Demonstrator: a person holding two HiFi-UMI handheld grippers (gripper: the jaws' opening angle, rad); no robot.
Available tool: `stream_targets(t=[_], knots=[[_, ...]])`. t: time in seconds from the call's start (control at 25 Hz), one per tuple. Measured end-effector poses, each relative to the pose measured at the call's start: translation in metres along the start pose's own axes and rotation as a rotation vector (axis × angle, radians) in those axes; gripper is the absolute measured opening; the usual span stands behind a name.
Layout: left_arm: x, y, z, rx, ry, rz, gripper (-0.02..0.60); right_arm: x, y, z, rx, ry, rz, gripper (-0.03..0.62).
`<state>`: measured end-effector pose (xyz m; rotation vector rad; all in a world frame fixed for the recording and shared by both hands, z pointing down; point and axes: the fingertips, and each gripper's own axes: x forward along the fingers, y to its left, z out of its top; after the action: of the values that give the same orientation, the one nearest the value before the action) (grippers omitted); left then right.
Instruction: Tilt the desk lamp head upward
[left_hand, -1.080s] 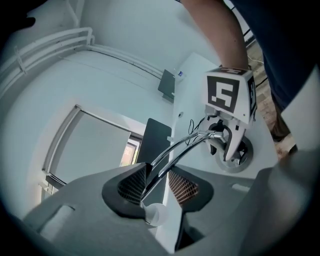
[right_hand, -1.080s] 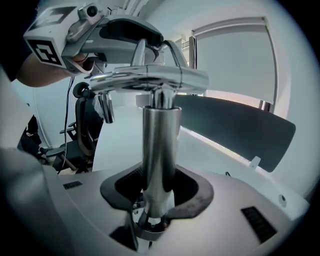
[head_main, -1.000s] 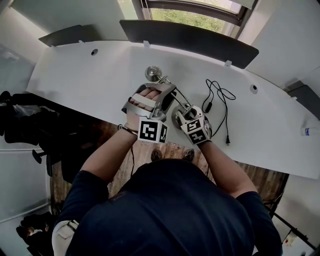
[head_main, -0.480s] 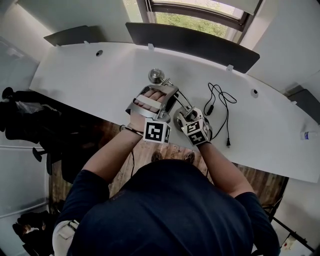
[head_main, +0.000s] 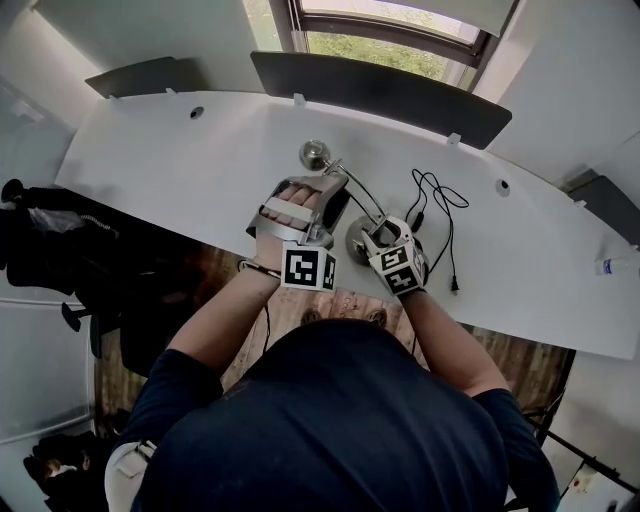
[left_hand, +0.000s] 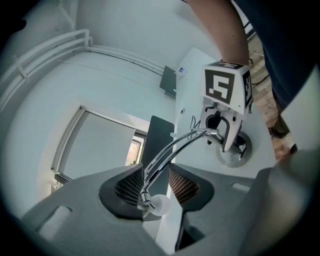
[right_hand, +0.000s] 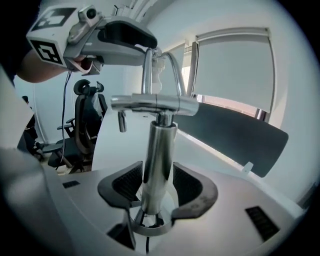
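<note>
**White table (head_main: 180, 150), lamp (head_main: 356, 242) bracketed at neck and post, tilt unconfirmed**

Head view: the lamp stands near the table's front edge, its head (head_main: 315, 153) out toward the window. Both forearms reach forward side by side. The left gripper (head_main: 322, 190) is by the neck and the right gripper (head_main: 372, 236) is low at the base.

Left gripper view: the jaws stand apart around the thin chrome neck (left_hand: 170, 150), just behind the head, not clamping it.

Right gripper view: the jaws have just been opening and loosely flank the post (right_hand: 155, 165). The tilt is probably either finished or awaiting a fresh grip. I cannot tell the head's angle.

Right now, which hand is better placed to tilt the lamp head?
Left gripper, probably: it straddles the curved chrome arm by the round head. The right gripper's jaws, just opened, flank the upright chrome post.
</note>
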<state>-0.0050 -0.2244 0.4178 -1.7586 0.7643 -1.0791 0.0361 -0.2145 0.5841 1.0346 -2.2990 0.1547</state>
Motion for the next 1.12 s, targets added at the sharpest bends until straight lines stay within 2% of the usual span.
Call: stream_targets(t=[0.16, 0.36, 0.48, 0.56, 0.64, 0.88, 1.04, 1.12], knots=[[-0.015, 0.009, 0.002, -0.144, -0.038, 0.019, 0.146, -0.026, 0.005, 0.002, 0.046, -0.041, -0.01, 0.194], [-0.036, 0.017, 0.015, -0.371, -0.131, 0.006, 0.146, -0.065, 0.012, 0.015, 0.14, -0.113, -0.01, 0.192], [-0.046, 0.013, 0.022, -0.547, -0.199, -0.038, 0.141, -0.085, 0.02, 0.029, 0.174, -0.165, 0.004, 0.185], [-0.05, 0.009, 0.026, -0.69, -0.244, -0.072, 0.118, -0.097, 0.024, 0.039, 0.186, -0.201, 0.013, 0.174], [-0.055, 0.004, 0.03, -0.797, -0.279, -0.103, 0.095, -0.109, 0.028, 0.051, 0.197, -0.238, 0.021, 0.163], [-0.066, -0.001, 0.045, -0.962, -0.358, -0.19, 0.055, -0.14, 0.028, 0.085, 0.282, -0.349, 0.055, 0.131], [-0.071, -0.011, 0.05, -1.045, -0.377, -0.251, 0.038, -0.153, 0.031, 0.098, 0.273, -0.395, 0.066, 0.096], [-0.073, -0.015, 0.05, -1.073, -0.385, -0.254, 0.024, -0.155, 0.031, 0.1, 0.269, -0.406, 0.061, 0.074]])
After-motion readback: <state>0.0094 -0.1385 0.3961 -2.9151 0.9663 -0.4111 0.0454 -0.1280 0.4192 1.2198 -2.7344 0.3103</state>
